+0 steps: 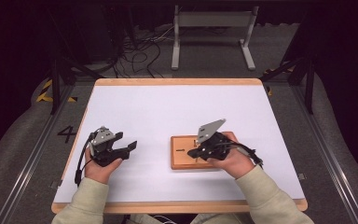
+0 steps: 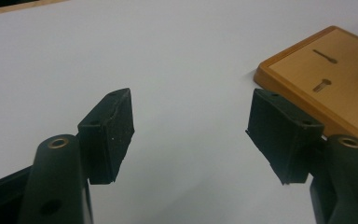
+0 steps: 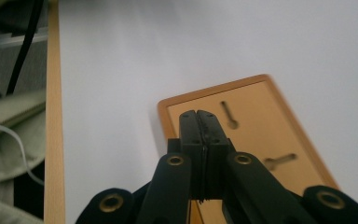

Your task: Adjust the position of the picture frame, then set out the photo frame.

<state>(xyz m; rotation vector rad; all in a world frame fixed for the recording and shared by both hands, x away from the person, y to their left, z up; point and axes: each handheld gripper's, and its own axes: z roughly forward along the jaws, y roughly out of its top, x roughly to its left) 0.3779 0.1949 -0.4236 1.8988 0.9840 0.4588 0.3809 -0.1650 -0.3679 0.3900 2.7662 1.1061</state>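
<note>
White worktop (image 1: 168, 107) is noted first, wooden board (image 1: 182, 161) lying right of centre with keyhole slots (image 3: 228, 114) apparently untouched, right claw (image 1: 192, 152) poised over it pressed shut and empty, left claw (image 1: 129, 148) held wide apart, well clear.

On the counter (image 1: 168, 107), a wooden board (image 1: 182, 161) lies flat at about 5 o'clock from the centre, two keyhole slots (image 3: 229, 116) cut in its top face. The right gripper (image 1: 193, 151) sits over the board's 3 o'clock half, fingers together above it. The left gripper (image 1: 129, 148) rests at 9 o'clock from the board, well apart, fingers spread toward it. A metal stand (image 1: 212, 32) sits on the floor at 12 o'clock, behind the counter.
</note>
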